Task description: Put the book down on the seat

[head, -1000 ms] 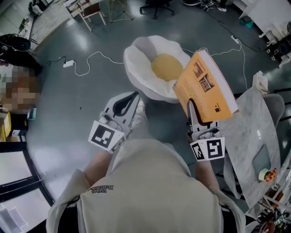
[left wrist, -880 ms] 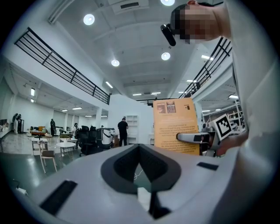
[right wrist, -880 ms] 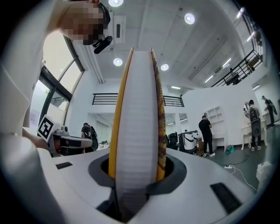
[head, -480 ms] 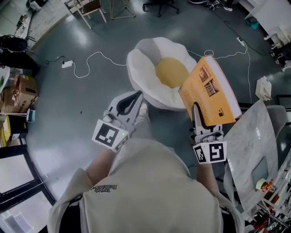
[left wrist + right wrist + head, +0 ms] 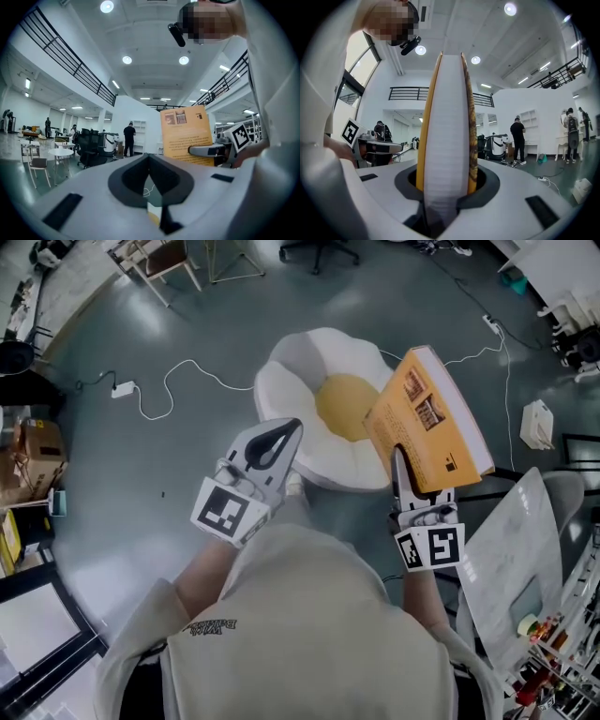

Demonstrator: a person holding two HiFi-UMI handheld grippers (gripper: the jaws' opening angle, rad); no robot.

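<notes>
An orange book (image 5: 427, 423) stands on edge in my right gripper (image 5: 397, 463), whose jaws are shut on its lower part. In the right gripper view the book's white page edge (image 5: 445, 131) fills the gap between the jaws of the right gripper (image 5: 443, 185). The seat (image 5: 281, 381) is a white flower-shaped floor cushion with a yellow centre, just ahead of both grippers; the book hangs over its right rim. My left gripper (image 5: 292, 427) is shut and empty, level with the seat's near left edge. The left gripper (image 5: 150, 157) view shows the book (image 5: 185, 133) to its right.
A white cable (image 5: 187, 371) and a power strip (image 5: 122, 388) lie on the grey floor left of the seat. A marbled grey table (image 5: 511, 559) stands at the right. Chairs (image 5: 155, 259) are at the far top, a cardboard box (image 5: 37, 442) at the left edge.
The seat has come nearer, now right in front of both grippers. The left gripper has edged forward and up. The book stays in the right gripper, tilted as before.
</notes>
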